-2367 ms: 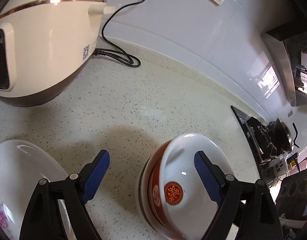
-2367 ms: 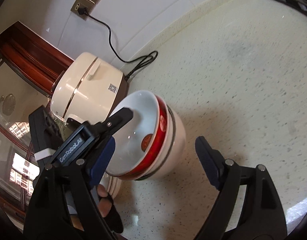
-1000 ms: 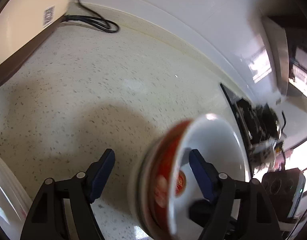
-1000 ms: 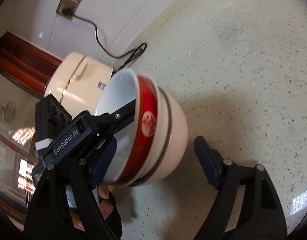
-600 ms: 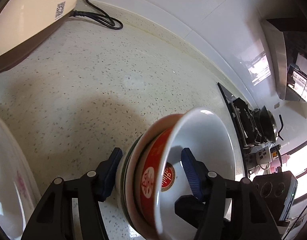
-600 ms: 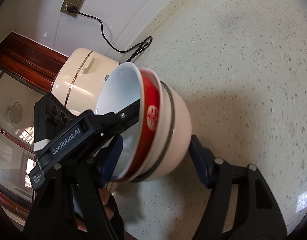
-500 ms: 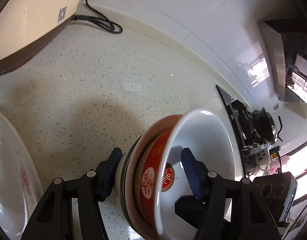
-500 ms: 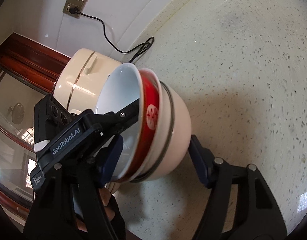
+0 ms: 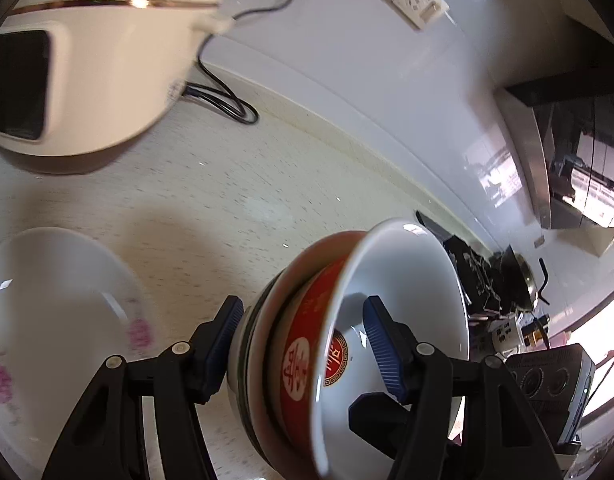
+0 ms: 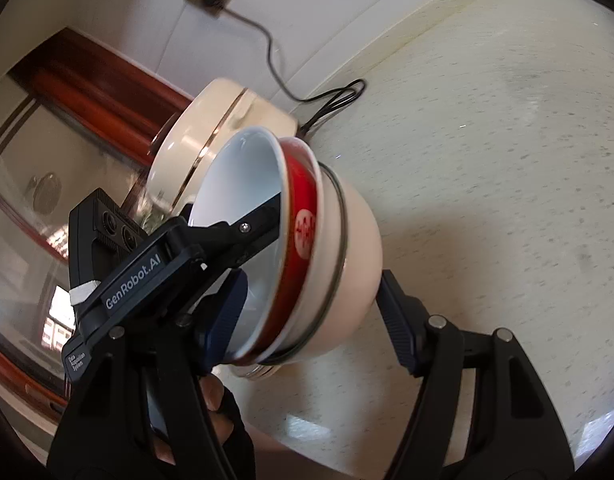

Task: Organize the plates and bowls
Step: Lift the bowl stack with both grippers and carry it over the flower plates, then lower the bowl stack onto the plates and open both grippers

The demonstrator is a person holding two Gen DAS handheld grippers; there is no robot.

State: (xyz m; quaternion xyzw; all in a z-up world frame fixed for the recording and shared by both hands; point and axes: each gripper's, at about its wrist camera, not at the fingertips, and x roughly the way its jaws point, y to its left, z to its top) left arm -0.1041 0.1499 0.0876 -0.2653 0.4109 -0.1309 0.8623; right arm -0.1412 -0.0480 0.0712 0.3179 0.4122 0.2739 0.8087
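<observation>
Being clamped by both the left gripper (image 9: 303,344) and the right gripper (image 10: 313,308), half-open, 1 tilted stack of nested red-and-cream ceramic bowls (image 9: 347,344), above the speckled cream stone worktop (image 9: 211,208).

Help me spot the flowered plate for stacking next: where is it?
In the left wrist view, the flowered plate lies lower left on the countertop, in front of the rice cooker.

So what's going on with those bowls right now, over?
Both tongs, left and right, clamped on the nested bowl stack, tilted on its side above the counter. Floral plate nearby; nothing blocking.
</observation>
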